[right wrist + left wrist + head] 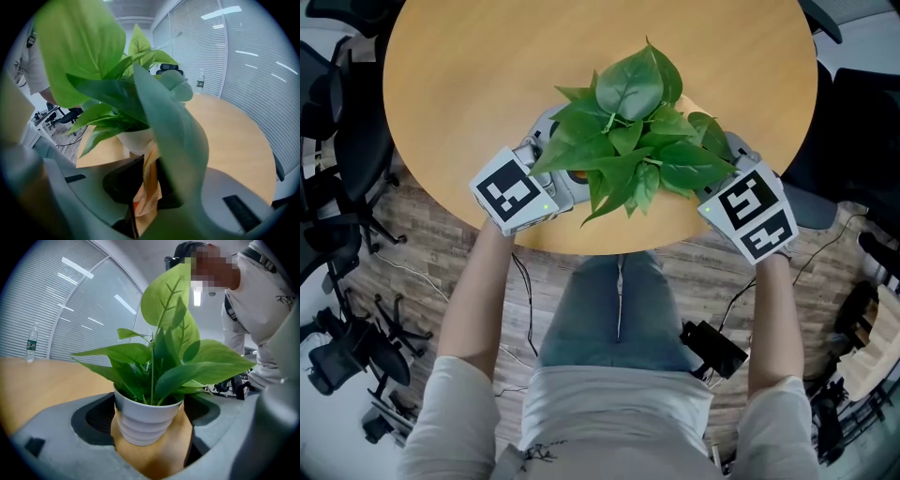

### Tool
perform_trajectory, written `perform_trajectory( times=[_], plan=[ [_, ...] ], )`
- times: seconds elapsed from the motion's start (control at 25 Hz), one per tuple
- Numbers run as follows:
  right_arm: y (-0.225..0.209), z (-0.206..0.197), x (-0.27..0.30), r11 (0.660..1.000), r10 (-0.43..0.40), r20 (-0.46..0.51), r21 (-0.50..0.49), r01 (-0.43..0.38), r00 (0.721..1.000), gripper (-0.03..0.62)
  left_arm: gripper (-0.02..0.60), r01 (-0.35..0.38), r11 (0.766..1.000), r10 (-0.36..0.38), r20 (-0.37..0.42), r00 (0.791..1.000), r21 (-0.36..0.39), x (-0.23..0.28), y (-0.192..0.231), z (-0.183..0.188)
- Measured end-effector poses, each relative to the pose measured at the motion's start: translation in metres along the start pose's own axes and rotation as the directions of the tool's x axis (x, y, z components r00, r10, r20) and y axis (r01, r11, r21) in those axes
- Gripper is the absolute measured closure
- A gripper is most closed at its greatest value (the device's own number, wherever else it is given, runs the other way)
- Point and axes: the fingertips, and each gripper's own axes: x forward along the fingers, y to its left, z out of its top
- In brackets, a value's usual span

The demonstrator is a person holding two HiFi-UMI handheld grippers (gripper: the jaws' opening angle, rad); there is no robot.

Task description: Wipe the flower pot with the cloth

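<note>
A leafy green plant (pixel 628 131) stands near the front edge of the round wooden table (pixel 469 75); in the head view its leaves hide the pot. The left gripper view shows the white ribbed flower pot (pixel 143 423) between the wide jaws of my left gripper (pixel 149 414), its rim touching both pads. That left gripper (pixel 567 178) is at the plant's left side. From the right, my right gripper (pixel 727 155) reaches in. It is shut on an orange cloth (pixel 146 197), whose top edge lies against the pot (pixel 136 140). A big leaf blocks much of that view.
A water bottle (pixel 32 344) stands far back on the table. Office chairs (pixel 337 141) crowd the floor at the left, and cables and a dark box (pixel 712 347) lie by the person's legs. The plant sits close to the table's near edge (pixel 609 251).
</note>
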Motion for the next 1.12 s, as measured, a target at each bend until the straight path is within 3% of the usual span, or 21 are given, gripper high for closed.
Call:
perform_trajectory(
  times=[0.16, 1.12],
  plan=[
    [0.004, 0.005, 0.007, 0.998, -0.012, -0.031, -0.061, 0.010, 0.999, 0.537, 0.110, -0.043, 0.999, 0.043, 0.005, 0.999, -0.014, -0.001, 0.002, -0.001],
    [0.015, -0.009, -0.005, 0.998, 0.016, -0.033, -0.061, -0.018, 0.999, 0.537, 0.110, -0.195, 0.980, 0.196, 0.013, 0.980, -0.049, 0.011, -0.004, 0.000]
  ],
)
